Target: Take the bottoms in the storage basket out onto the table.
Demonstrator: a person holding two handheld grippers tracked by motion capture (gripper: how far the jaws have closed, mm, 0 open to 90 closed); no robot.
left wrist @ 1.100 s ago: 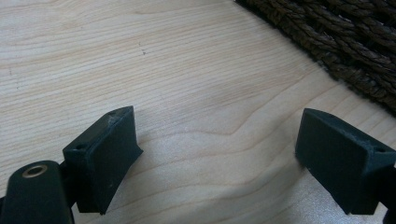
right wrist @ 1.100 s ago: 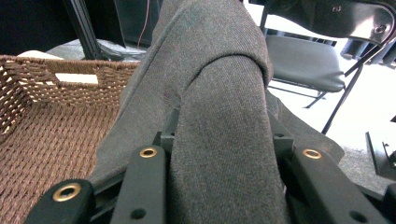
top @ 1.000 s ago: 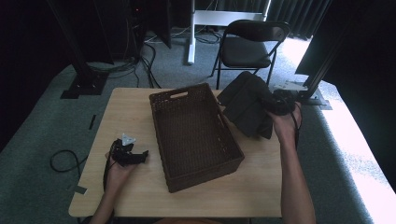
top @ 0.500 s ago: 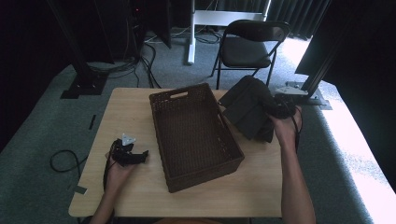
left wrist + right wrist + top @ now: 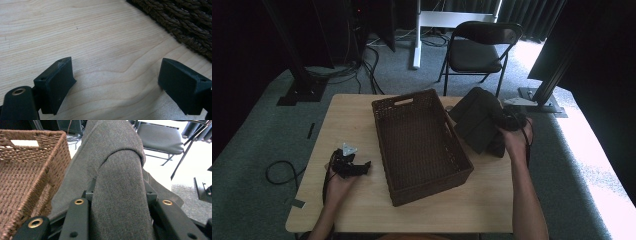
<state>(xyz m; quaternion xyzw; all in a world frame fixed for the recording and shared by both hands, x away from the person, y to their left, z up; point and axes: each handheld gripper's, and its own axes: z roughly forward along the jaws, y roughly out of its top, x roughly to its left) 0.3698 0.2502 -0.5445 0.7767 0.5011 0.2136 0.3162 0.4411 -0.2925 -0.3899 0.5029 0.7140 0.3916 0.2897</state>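
Pale wood grain runs across the table (image 5: pixel 362 120), and nearest the person the left gripper (image 5: pixel 353 168) rests low on it just beside the basket (image 5: pixel 419 142), its jaws standing wide apart with nothing but bare wood between them, as its own view confirms (image 5: pixel 117 82). Farther over on the other side, the right gripper (image 5: pixel 507 125) is clamped on a dark grey folded cloth (image 5: pixel 477 125); in the right gripper view a thick roll of that fabric (image 5: pixel 120 202) bulges up between the closed jaws. The cloth hangs beside the basket's far right corner, outside it, by my reading near or touching the rim. The likely trouble: loose folds may catch on the woven wall (image 5: pixel 37 170) and drag the basket, or the bundle may unroll and drape over the edge instead of landing inside. The fabric looks soft, heavy and ribbed, folded into a bulky pad. Beyond the table stands a black folding chair (image 5: pixel 479 47).
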